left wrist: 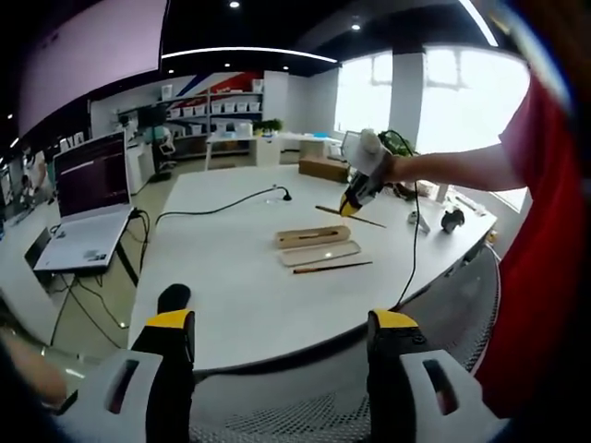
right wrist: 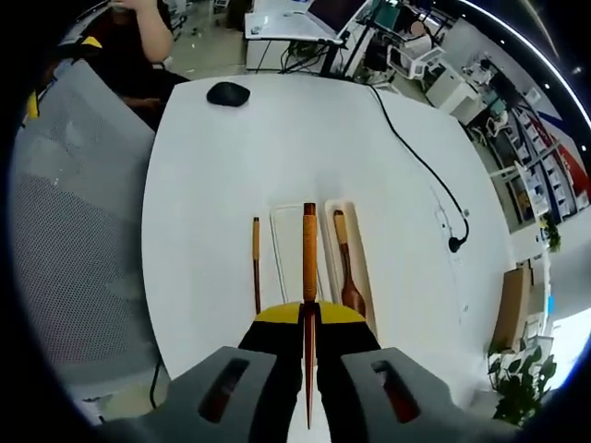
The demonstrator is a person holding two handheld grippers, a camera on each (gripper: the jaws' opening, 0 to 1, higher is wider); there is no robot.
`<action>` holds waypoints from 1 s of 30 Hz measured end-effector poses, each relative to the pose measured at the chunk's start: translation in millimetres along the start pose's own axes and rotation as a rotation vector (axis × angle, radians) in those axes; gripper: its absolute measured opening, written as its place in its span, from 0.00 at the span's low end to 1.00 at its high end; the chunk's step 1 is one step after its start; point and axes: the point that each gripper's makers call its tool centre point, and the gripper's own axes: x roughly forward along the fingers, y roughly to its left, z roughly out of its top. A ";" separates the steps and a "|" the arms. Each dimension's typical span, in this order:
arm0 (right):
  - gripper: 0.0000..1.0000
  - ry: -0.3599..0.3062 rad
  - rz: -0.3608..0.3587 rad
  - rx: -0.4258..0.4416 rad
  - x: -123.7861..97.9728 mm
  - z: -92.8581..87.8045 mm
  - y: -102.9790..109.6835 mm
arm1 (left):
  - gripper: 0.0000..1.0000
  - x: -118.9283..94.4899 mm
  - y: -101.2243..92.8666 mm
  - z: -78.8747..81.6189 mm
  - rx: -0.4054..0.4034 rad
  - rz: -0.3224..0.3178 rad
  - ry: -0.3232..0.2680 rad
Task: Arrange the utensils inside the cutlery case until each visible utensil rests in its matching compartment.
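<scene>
A light wooden cutlery case (right wrist: 367, 266) lies on the white table with a dark wooden spoon (right wrist: 351, 297) resting in it. Beside it is a flat pale tray part (right wrist: 287, 242). A loose brown chopstick (right wrist: 256, 263) lies on the table just left of that tray. My right gripper (right wrist: 309, 321) is shut on a second chopstick (right wrist: 309, 249), held above the tray and pointing forward. In the left gripper view the case (left wrist: 312, 237) and the loose chopstick (left wrist: 332, 268) are mid-table, and the right gripper (left wrist: 355, 196) hovers over them. My left gripper (left wrist: 282, 337) is open, low by the near edge.
A black cable (right wrist: 420, 161) crosses the table past the case, and a black mouse (right wrist: 228, 93) sits at the far end. An open laptop (left wrist: 88, 198) stands on a side table. A grey mesh chair (right wrist: 74, 240) borders the table edge. A person's red sleeve (left wrist: 545, 231) is close by.
</scene>
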 end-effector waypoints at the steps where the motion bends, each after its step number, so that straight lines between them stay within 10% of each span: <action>1: 0.01 0.001 0.000 -0.001 0.2 0.2 -0.1 | 0.79 0.2 0.3 0.5 0.001 0.000 -0.002; 30: 0.00 -0.047 0.024 0.081 -5.3 10.1 -20.8 | 0.77 -5.5 2.4 -6.1 -0.004 0.006 0.001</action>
